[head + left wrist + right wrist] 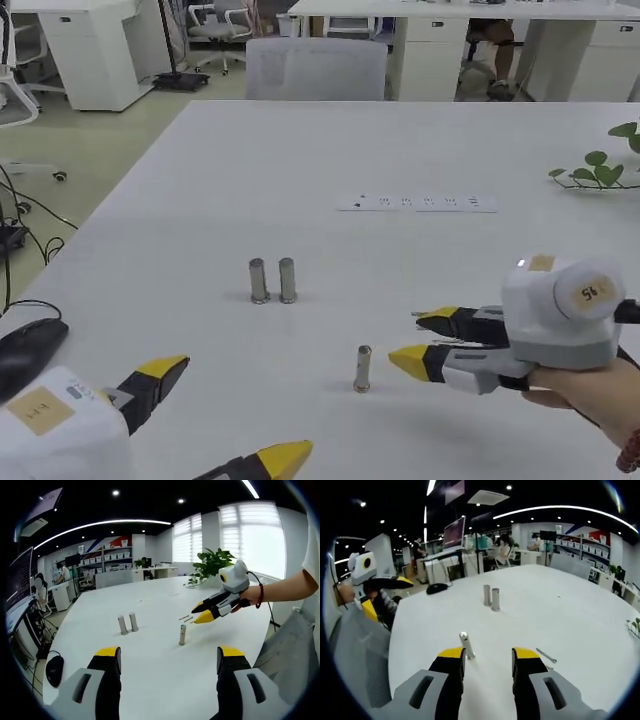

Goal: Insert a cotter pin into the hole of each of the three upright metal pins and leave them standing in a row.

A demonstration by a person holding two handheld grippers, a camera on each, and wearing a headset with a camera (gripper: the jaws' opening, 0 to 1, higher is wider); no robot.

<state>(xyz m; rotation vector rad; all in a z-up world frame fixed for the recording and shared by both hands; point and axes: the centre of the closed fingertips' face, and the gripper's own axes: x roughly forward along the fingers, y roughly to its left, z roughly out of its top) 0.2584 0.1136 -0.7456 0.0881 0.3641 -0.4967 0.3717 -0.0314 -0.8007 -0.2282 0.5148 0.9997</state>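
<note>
1. As was seen in the head view, two metal pins [259, 280] were stood upright together, and a third pin [362, 368] was stood apart, near the right gripper [410, 337].
2. That gripper and the left gripper [240, 412] were both held spread, with nothing grasped.
3. A yellow sticker [590, 293] on the right gripper was read as "95".

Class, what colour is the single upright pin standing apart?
The pin is silver-grey; head view shows it best.

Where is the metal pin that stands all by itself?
In the head view, the lone pin stands on the white table, just left of the right gripper, nearer the camera than the pin pair.
</note>
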